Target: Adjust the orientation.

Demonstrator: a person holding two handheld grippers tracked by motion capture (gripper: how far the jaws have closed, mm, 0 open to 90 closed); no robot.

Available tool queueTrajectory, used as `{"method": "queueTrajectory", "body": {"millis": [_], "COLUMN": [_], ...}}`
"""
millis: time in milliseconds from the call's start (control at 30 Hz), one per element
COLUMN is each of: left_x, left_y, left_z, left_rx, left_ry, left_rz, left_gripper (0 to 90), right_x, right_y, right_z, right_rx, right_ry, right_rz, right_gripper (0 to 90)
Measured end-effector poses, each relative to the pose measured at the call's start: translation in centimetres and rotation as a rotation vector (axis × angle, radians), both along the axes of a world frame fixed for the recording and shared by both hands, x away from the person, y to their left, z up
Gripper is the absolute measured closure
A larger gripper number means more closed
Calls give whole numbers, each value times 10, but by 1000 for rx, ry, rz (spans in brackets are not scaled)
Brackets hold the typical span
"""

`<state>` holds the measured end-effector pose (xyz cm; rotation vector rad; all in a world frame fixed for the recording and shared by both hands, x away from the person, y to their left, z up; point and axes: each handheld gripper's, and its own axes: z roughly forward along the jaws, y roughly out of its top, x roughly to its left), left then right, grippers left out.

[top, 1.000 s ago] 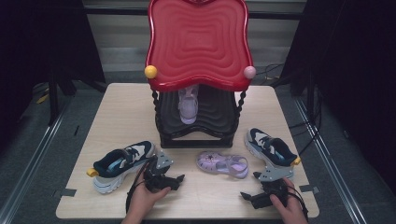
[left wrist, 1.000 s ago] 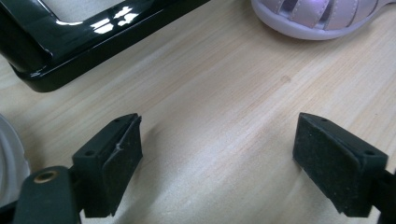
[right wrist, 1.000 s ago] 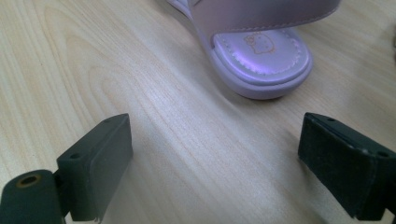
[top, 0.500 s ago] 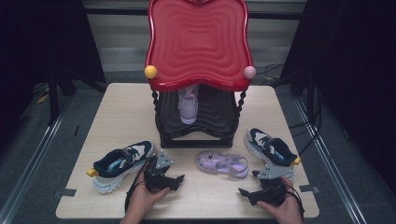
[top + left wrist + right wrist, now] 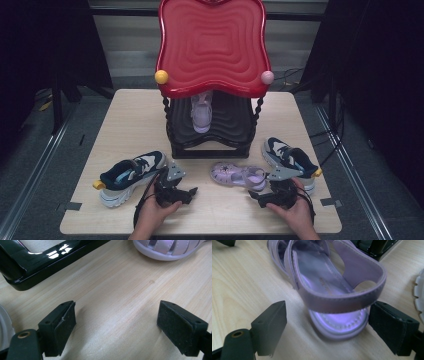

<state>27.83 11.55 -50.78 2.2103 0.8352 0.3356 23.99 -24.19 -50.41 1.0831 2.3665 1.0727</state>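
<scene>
- While the person's hands come in from the near edge of the pale wooden table, a navy, white and light-blue sneaker with a yellow heel tab lies on its sole at the left, toe pointing toward the middle
- Just right of that sneaker the left gripper rests low over the tabletop in the person's left hand; in the left gripper view its jaws stand wide apart over bare wood, nothing between them, the glossy black base of the rack and the toe of a lilac sandal beyond
- Behind, at the table's middle, stands a two-tier shoe rack with a wavy glossy red top, black lower shelf and twisted black posts, a yellow ball and a pink ball at its front corners; one lilac sandal sits on the black shelf
- In front of the rack, between the two grippers, a lilac jelly sandal with a heel strap lies flat on the table
- The right gripper points at that sandal's heel; in the right gripper view the heel sits between the jaws, which have just been closing a little yet are wide, the right pad right at the sole's edge, the left pad clear of it
- At the far right a second navy and white sneaker lies just behind the right hand
</scene>
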Motion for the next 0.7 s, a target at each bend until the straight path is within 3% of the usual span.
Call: {"method": "queueTrajectory", "body": {"millis": [133, 267, 467, 700], "left_x": [0, 0, 0, 0], "left_y": [0, 0, 0, 0], "left_z": [0, 0, 0, 0], "left_rx": [0, -1, -1, -2], "left_ry": [-2, -1, -1, -1], "left_rz": [-1, -1, -1, -1], "left_gripper": [153, 153, 153, 152], "right_x": [5, 6, -3, -11], "right_y": [3, 5, 1, 1], "right_z": [0, 0, 1, 1], "right_rx": [8, 4, 22, 24], "right_ry": [-11, -15, -6, -15], "right_rz": [3, 11, 27, 44], "right_gripper": [161, 235, 339, 376]}}
